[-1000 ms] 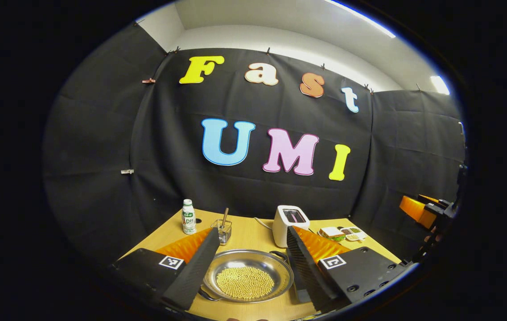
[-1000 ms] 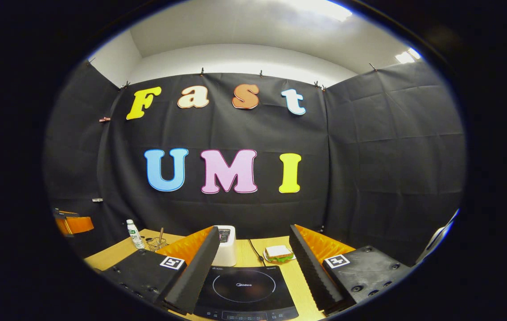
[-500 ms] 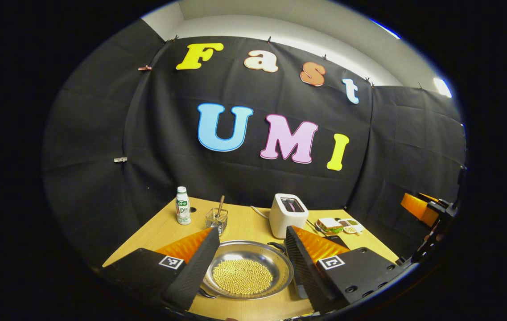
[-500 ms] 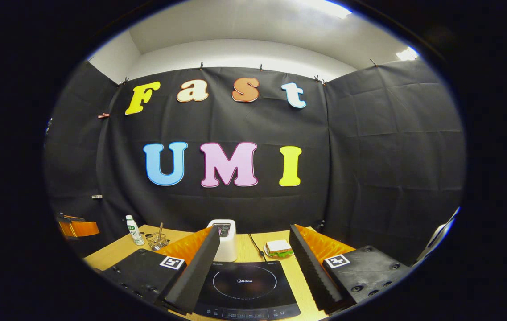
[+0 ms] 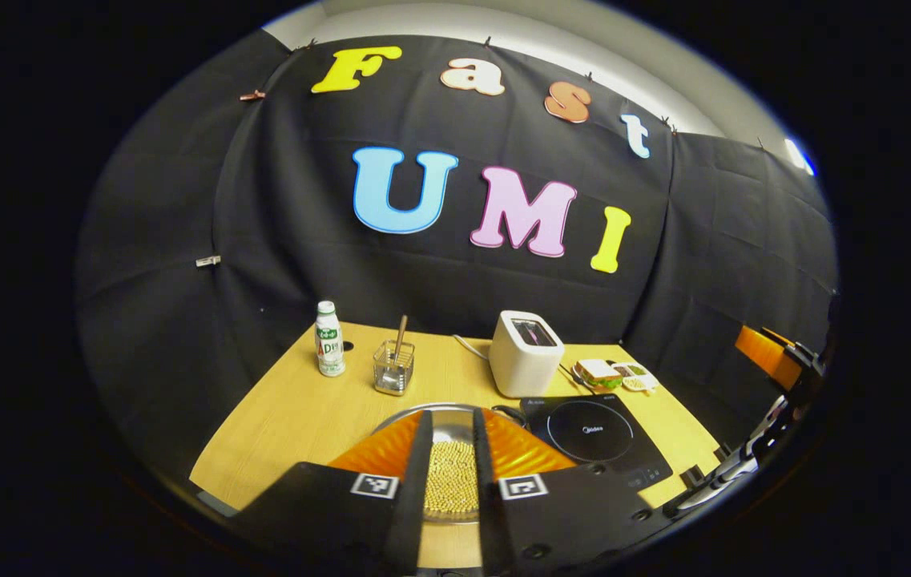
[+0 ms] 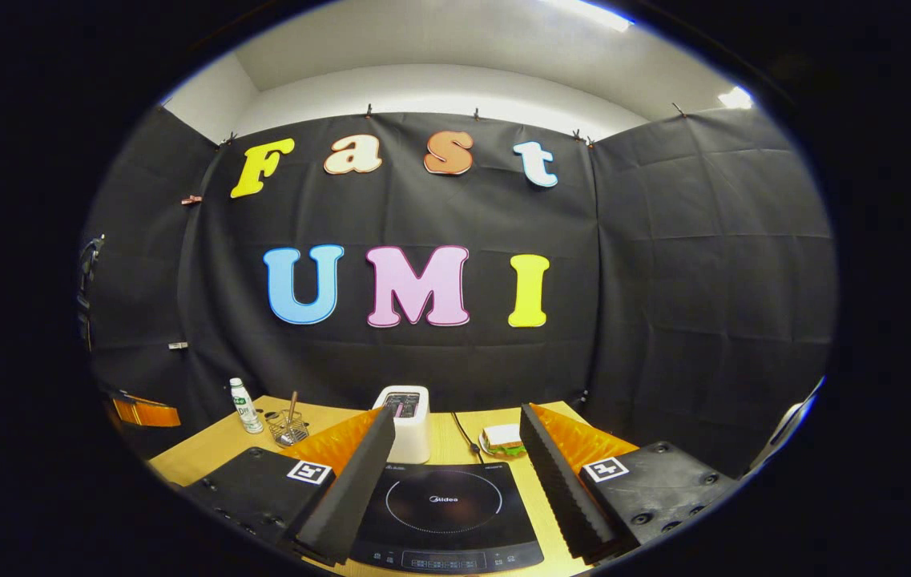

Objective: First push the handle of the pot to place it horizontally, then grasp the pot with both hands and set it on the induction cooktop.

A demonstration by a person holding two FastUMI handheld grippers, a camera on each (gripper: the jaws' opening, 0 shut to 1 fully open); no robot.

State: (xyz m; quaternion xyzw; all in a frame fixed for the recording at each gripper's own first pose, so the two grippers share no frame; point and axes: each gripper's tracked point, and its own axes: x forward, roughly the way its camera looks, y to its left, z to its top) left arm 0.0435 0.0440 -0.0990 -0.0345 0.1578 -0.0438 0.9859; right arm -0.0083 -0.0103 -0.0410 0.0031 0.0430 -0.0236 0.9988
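Observation:
A shallow steel pot filled with yellow beans sits on the wooden table in the left gripper view, with a dark loop handle at its far right. My left gripper hovers over it, fingers drawn together to a narrow slit with nothing between them. The black induction cooktop lies just right of the pot. In the right gripper view my right gripper stands open above the cooktop, holding nothing. Much of the pot is hidden behind the left fingers.
Along the back of the table stand a small bottle, a wire basket with a utensil, a white toaster and a plate with a sandwich. Black cloth walls close in the booth.
My left gripper's fingers have closed from wide open to almost touching, and it has risen and tilted down, bringing the cooktop into its view. The right gripper has barely moved.

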